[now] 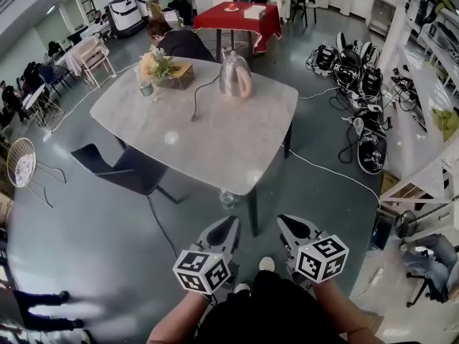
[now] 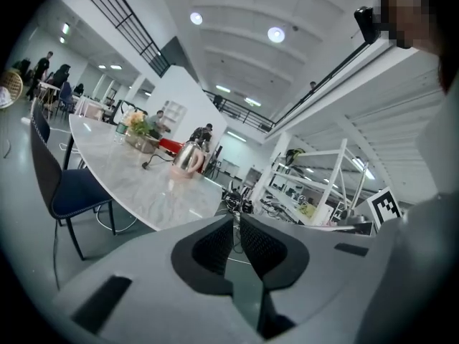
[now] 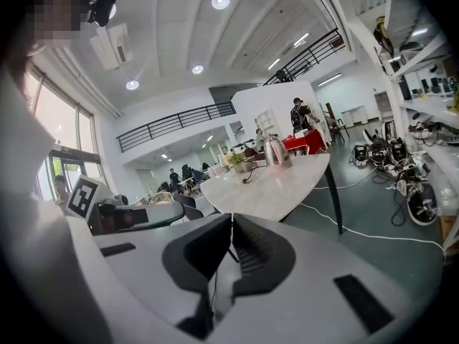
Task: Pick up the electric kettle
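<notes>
Two claws pressed together, empty, left claw [image 1: 231, 223], right claw [image 1: 286, 223], table [image 1: 215, 145] between them and electric kettle [image 1: 234, 76], chair [image 1: 118, 169] alongside

the electric kettle [image 1: 234, 76] is shiny steel with a pale handle, standing upright near the far edge of the marble table [image 1: 208, 138], cord trailing left.

Pale grey marble-top rounded table [image 1: 215, 142] just ahead of fingertips [image 1: 224, 229]; dark blue padded chair [image 1: 118, 169] ahead-left; yellow flower bouquet [image 1: 152, 67] farther ahead-left; red-clothed table [image 1: 240, 20] far beyond.
</notes>
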Available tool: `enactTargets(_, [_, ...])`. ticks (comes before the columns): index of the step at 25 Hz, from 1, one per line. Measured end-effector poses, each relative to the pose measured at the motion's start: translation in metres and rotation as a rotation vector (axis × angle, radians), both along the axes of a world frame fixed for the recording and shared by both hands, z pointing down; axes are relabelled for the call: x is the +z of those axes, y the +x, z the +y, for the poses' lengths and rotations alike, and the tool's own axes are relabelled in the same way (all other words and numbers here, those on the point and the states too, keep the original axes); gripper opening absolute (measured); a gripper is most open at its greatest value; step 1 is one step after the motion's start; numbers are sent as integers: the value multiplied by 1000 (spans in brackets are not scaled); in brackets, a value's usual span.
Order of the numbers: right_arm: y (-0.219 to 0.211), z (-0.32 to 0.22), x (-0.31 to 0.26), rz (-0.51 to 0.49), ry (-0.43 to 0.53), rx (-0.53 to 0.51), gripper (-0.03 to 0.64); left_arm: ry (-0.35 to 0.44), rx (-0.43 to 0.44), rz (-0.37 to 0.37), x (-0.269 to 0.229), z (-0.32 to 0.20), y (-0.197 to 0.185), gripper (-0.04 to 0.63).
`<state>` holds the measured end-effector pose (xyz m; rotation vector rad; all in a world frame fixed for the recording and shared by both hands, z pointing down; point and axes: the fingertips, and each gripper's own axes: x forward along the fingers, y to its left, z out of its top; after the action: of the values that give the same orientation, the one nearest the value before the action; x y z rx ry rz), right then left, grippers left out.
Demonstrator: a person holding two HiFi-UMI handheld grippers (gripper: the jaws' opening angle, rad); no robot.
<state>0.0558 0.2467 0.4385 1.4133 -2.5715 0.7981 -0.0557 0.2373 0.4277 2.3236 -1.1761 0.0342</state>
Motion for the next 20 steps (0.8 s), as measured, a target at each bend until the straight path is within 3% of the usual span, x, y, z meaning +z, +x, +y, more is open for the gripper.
enactTargets(12, [30,-75,8,29,33,-122,8,32,-88,-53,-1,-86,34,31])
enactTargets(20, [40,-119,15,13,1,-123,8,-14,-111,-68,11,-125,41,31])
